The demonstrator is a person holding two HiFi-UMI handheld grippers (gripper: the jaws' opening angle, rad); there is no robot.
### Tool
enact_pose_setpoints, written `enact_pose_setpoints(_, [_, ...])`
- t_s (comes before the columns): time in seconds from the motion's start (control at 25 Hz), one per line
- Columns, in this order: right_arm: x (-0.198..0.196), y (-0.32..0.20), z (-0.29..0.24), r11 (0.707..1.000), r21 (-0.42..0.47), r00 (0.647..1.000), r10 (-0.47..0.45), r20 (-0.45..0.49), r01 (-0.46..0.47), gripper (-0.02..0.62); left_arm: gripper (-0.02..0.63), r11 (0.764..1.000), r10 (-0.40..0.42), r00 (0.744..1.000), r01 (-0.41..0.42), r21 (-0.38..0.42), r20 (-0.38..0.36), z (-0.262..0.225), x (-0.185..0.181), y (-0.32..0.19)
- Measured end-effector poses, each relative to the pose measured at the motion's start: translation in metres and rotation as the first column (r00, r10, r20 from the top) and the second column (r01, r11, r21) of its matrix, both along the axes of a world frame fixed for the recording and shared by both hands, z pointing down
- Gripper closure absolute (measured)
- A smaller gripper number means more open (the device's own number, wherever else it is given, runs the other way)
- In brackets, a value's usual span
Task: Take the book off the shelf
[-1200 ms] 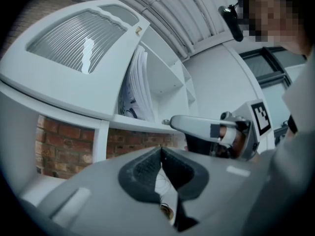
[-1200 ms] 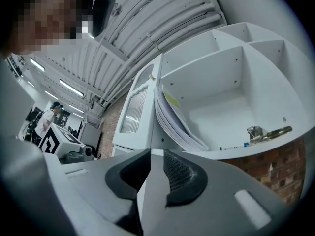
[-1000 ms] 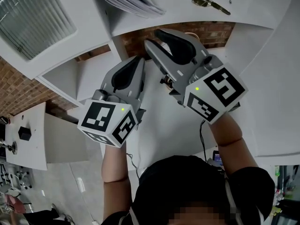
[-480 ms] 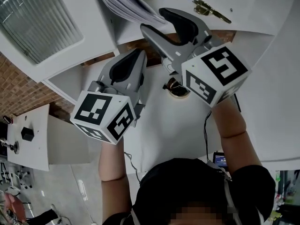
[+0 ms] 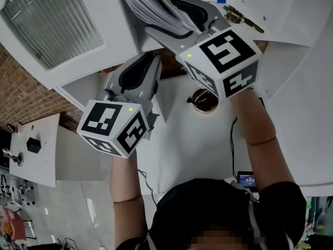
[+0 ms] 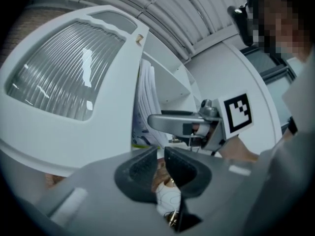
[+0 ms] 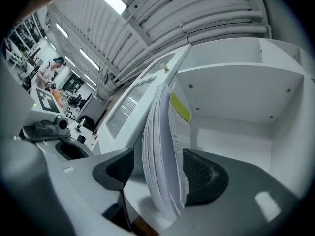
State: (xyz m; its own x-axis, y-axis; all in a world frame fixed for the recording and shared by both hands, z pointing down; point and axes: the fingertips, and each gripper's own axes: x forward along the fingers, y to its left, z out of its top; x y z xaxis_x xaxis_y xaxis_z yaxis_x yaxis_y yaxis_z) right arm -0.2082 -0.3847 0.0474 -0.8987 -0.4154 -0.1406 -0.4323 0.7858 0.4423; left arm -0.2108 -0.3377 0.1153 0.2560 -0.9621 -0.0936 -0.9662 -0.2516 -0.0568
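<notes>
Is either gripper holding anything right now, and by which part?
Nothing is held yet. The right gripper, jaws just opening, straddles the book at its lower part without clamping; the left gripper is empty.

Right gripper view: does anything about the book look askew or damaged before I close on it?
The white soft-cover book is askew: it leans toward the left side of the white shelf compartment, its pages fanned and sagging. It stands between the jaws of the right gripper, which have just been opening and do not clamp it. No damage shows.
</notes>
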Motion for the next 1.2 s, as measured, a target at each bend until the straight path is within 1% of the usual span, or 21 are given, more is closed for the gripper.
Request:
enact_pose_setpoints(0.2, [-0.017,-0.012,0.006,0.993,0.075,0.992,0.094,-0.09,-0.087,0.266,0.554,1.0,-0.008,1.0,0.008,0.003,0.001,0.0,-0.011,0.005])
enact_pose_setpoints(0.28, [-0.022,-0.016,0.008,0.991,0.08,0.988,0.114,-0.107,-0.106,0.264,0.554,1.0,-0.008,1.0,0.008,0.006,0.001,0.0,-0.016,0.006])
enact_pose_setpoints(0.4, [-0.028,-0.021,0.011,0.992,0.062,0.986,0.116,-0.121,-0.109,0.264,0.554,1.0,-0.007,1.0,0.007,0.003,-0.002,0.001,-0.022,0.008])
enact_pose_setpoints(0.52, [-0.034,-0.024,0.013,0.992,0.054,0.984,0.123,-0.131,-0.116,0.264,0.554,1.0,-0.006,1.0,0.006,-0.001,-0.005,0.004,-0.028,0.008])
enact_pose_setpoints(0.84, [-0.046,-0.034,0.013,0.979,0.076,0.972,0.199,-0.127,-0.191,0.264,0.554,1.0,0.027,0.999,-0.027,-0.01,-0.022,0.011,-0.039,0.006])
enact_pose_setpoints(1.0, [-0.049,-0.04,0.013,0.973,0.065,0.967,0.227,-0.115,-0.221,0.271,0.554,0.999,0.044,0.999,-0.044,-0.001,-0.031,0.011,-0.045,0.009])
enact_pose_setpoints(1.08, [-0.05,-0.042,0.012,0.97,0.064,0.965,0.24,-0.107,-0.234,0.283,0.554,0.999,0.053,0.998,-0.053,0.005,-0.035,0.01,-0.047,0.01])
enact_pose_setpoints(1.2, [-0.048,-0.044,0.009,0.965,0.058,0.961,0.262,-0.086,-0.258,0.351,0.554,0.998,0.063,0.997,-0.063,0.013,-0.043,0.009,-0.05,0.011])
